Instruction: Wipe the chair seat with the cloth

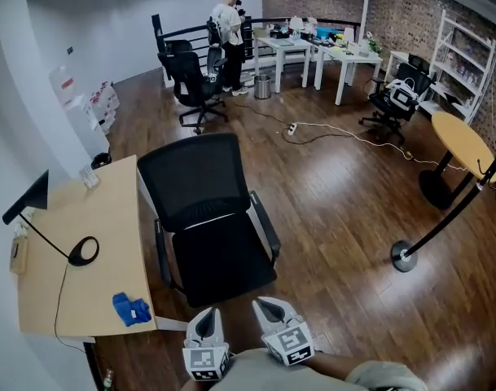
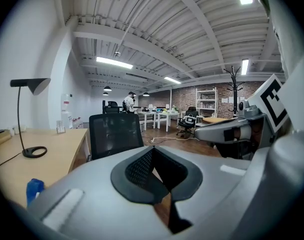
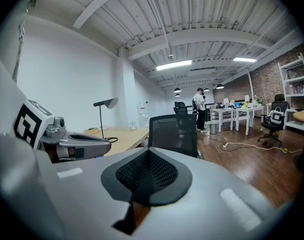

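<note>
The left gripper (image 1: pixel 207 314) and right gripper (image 1: pixel 270 304) had jaws pressed together, holding nothing. The blue cloth (image 1: pixel 131 309) lay on the bench (image 1: pixel 85 243), left of the left jaws (waiting, or put back after wiping). The chair seat (image 1: pixel 223 265) sat just ahead of both.

- The chair (image 1: pixel 211 218) stands just right of the desk (image 1: pixel 101 218).
- The cloth (image 1: pixel 131 309) lies on the desk's near corner (left of the seat), with the lamp (image 1: pixel 83 251) behind it.
- The left gripper (image 1: pixel 205 316) and the right gripper (image 1: pixel 269 306) sit side by side before the seat.
</note>
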